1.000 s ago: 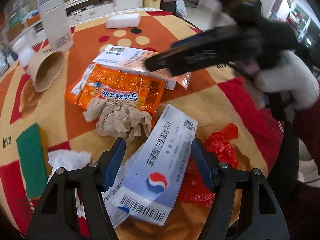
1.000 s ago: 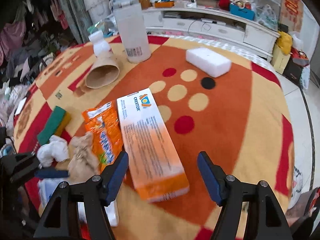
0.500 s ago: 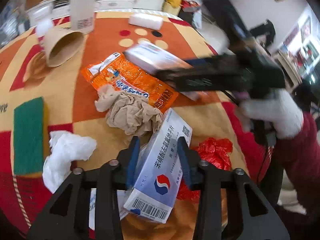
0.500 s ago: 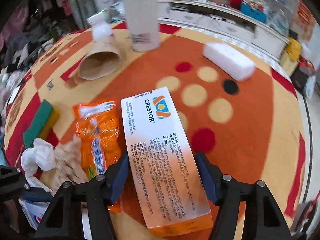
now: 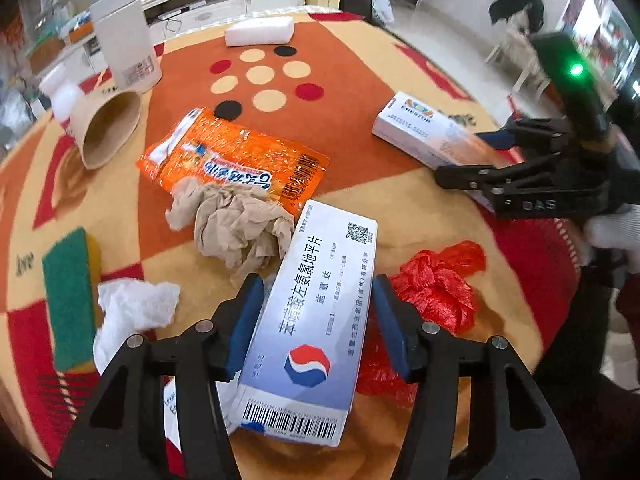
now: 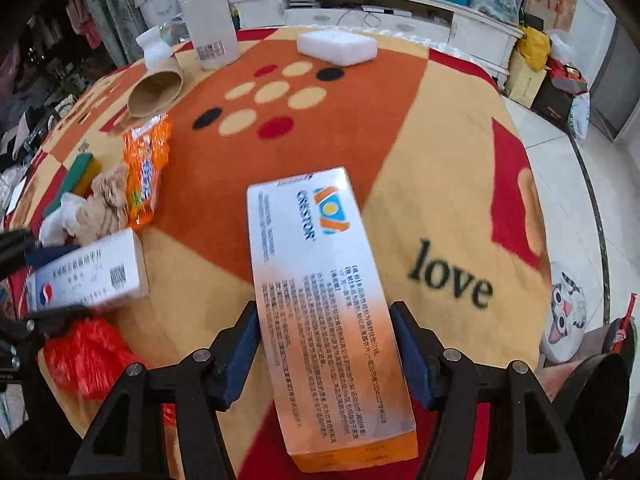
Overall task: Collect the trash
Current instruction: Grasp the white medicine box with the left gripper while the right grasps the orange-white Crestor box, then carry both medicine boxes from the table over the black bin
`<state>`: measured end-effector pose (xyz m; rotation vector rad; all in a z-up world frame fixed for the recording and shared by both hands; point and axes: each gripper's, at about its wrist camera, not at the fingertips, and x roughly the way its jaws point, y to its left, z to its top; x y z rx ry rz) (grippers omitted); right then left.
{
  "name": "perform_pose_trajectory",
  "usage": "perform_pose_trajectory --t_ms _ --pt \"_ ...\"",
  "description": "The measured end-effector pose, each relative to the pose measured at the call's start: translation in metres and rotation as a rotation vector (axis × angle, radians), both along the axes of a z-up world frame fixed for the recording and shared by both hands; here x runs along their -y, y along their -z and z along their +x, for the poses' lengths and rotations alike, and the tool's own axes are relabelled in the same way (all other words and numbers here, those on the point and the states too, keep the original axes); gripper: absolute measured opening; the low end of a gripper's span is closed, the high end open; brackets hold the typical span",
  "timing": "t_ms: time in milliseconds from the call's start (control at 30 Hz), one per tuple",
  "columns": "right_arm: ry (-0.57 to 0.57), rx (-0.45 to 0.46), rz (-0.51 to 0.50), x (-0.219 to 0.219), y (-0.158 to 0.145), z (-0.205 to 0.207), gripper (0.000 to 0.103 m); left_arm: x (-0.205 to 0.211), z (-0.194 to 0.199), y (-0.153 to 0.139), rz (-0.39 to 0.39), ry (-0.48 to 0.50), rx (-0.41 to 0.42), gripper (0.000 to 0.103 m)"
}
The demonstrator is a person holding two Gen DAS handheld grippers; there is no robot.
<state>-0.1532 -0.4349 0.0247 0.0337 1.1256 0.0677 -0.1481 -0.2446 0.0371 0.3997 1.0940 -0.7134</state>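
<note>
Bench (image 5: 400, 64), L to R:

- Far L: green scouring sponge (image 5: 68, 292) lies flat. A crumpled white tissue (image 5: 132, 312) is just beside it.
- Behind these, a paper cup (image 5: 108, 132) lies on its side, mouth toward the camera.
- Centre-L: orange snack wrapper (image 5: 232, 160) lies flat. A wad of brown paper (image 5: 236, 228) overlaps its near edge.
- Centre: left gripper (image 5: 316, 320). Its jaws have just been widening, w/ the blue-white medicine box (image 5: 320, 300) between them. Pads sit against both long edges, so it is pinching the box. The box's near end is over the bench edge, barcode toward the camera.
- R of that box: red plastic bag (image 5: 436, 284), scrunched and partly under the box.
- Far R: right gripper (image 6: 324, 344). Its jaws have just been closing. Pads are clamped on both long sides of the Crestor carton (image 6: 320, 304), which is held above the bench, logo end pointing away.
</note>
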Motion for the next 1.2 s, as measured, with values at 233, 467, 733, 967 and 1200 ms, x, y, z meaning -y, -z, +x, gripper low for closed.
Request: perform_pose_trajectory --t_ms 233,467,733,967,1200 --pt "0.009 0.026 0.007 -0.007 0.001 0.007 0.071 0.019 0.004 0.010 0.108 0.041 0.056 0.055" --pt "-0.005 0.085 -0.008 -0.011 -0.003 0.000 0.059 -0.004 0.014 -0.007 -0.020 -0.034 -0.032 0.047" --pt "0.017 0.186 -0.017 -0.002 -0.040 -0.025 0.059 -0.004 -0.004 -0.064 -0.209 -0.057 -0.002 0.047" --pt "0.053 0.238 -0.045 0.015 -0.062 -0.051 0.059 0.019 -0.011 -0.086 -0.302 -0.060 -0.013 0.047" --pt "0.119 0.246 -0.072 0.050 -0.068 -0.077 0.059 0.066 -0.019 -0.104 -0.359 -0.009 -0.014 0.047"
